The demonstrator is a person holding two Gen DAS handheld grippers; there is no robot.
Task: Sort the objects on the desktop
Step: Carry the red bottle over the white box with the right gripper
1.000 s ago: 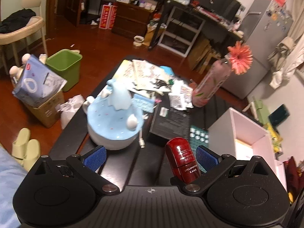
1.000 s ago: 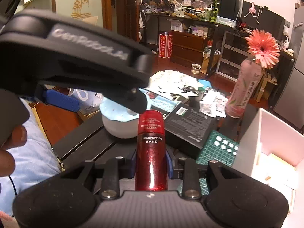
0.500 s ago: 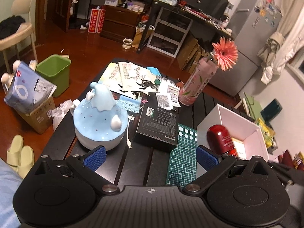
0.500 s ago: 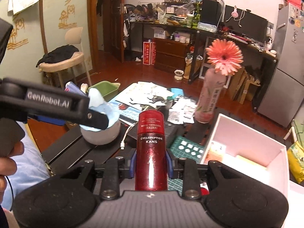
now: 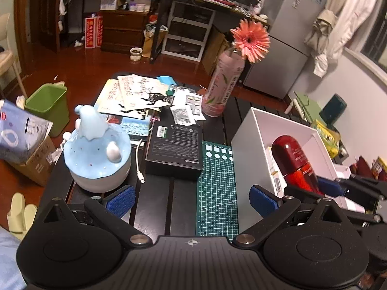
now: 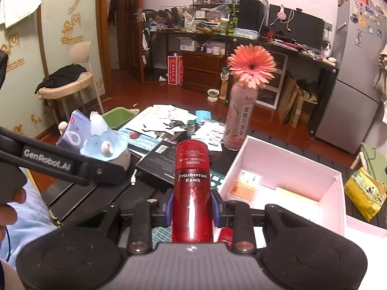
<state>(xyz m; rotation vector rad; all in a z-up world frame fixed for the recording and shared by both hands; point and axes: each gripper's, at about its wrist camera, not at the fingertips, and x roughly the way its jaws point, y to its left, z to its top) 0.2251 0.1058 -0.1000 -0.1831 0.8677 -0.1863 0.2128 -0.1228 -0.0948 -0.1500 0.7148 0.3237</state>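
My right gripper (image 6: 192, 209) is shut on a red lotion bottle (image 6: 191, 188) and holds it upright at the near left corner of the white box (image 6: 333, 181). In the left wrist view the red bottle (image 5: 293, 162) leans over the white box (image 5: 251, 130), with the right gripper (image 5: 324, 188) around its lower end. My left gripper (image 5: 192, 199) is open and empty above the green cutting mat (image 5: 217, 188). A black box (image 5: 175, 151) and a blue ceramic figure (image 5: 96, 152) stand on the dark table.
A pink bottle with a flower (image 5: 223, 84) stands at the back, with papers (image 5: 135, 91) and blister packs (image 5: 191, 104) beside it. A white cable (image 5: 139, 159) lies by the figure. Cartons (image 6: 246, 183) lie inside the box. A green bin (image 5: 49, 105) stands on the floor.
My right gripper has carried the red bottle rightward, from in front of the left gripper to the white box. The left gripper has drawn back and higher, still open.
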